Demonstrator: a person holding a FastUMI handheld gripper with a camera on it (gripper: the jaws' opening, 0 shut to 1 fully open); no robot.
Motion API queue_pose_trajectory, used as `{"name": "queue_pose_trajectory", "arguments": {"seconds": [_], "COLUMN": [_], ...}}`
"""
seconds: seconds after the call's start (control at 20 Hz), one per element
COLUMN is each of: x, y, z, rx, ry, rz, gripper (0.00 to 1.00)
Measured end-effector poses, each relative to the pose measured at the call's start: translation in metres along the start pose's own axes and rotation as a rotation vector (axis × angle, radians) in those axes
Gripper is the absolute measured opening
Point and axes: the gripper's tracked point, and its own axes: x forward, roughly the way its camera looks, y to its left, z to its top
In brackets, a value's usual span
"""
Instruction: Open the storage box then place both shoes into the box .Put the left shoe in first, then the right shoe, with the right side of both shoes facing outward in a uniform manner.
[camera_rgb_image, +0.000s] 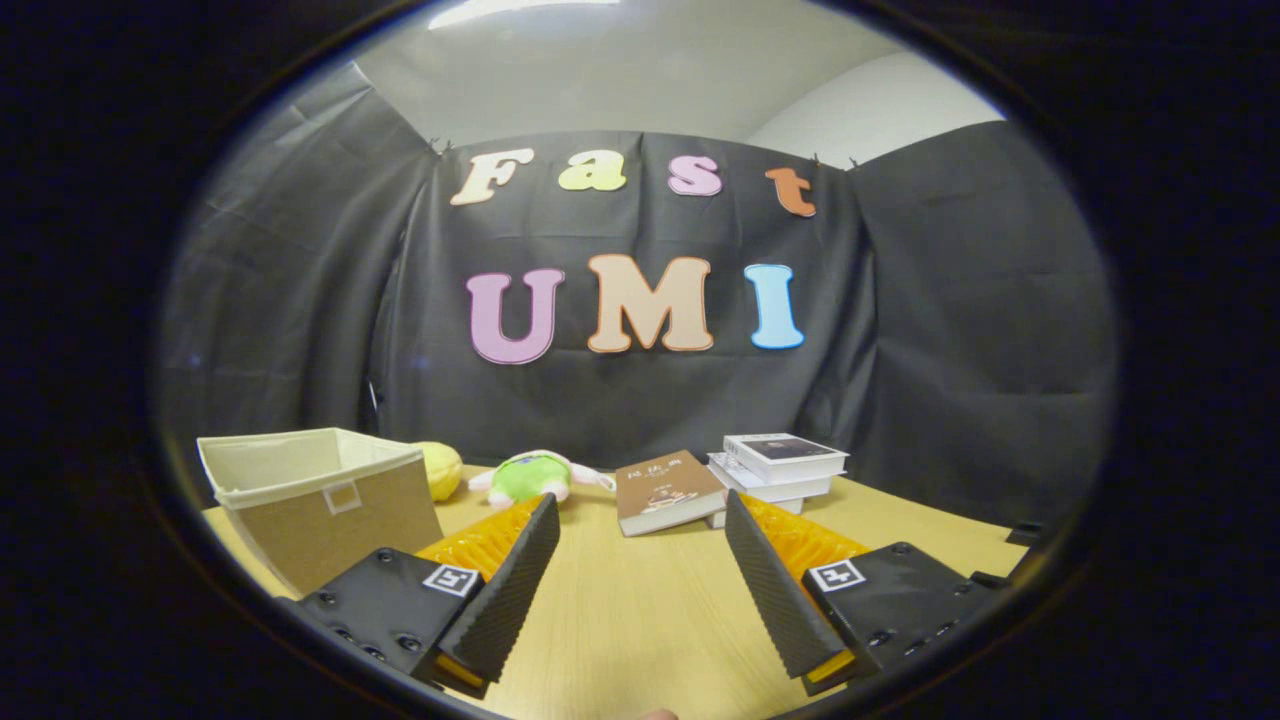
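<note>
A wooden table (640, 620) fills the lower part of the frame, seen from a camera riding on a hand-held gripper (640, 515). Its two fingers rise from the lower left and lower right of the frame and stand spread wide apart, holding nothing, with bare tabletop between them.

At the left of the frame, beside and beyond the left finger, stands a fabric storage box (320, 495), tan outside with a pale lining, its top open. Its near corner sits close to the left finger's base.

Just behind the box's right side lies a yellow rounded object (442, 468), partly hidden by the box. To its right, near the centre, lies a green and white plush toy (535, 475) at the table's far edge. Right of the toy, a brown book (665, 490) lies flat just beyond the fingertips. Further right, a stack of white books (778, 465) rests behind the right finger's tip.

Black cloth (950, 330) drapes across the background behind the table.
</note>
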Motion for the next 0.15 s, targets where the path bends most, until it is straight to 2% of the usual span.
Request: {"name": "queue_pose_trajectory", "arguments": {"seconds": [0.15], "x": [-0.0004], "y": [-0.0030], "z": [-0.0025], "rx": [-0.012], "ry": [0.006], "rz": [-0.004], "gripper": [1.00]}}
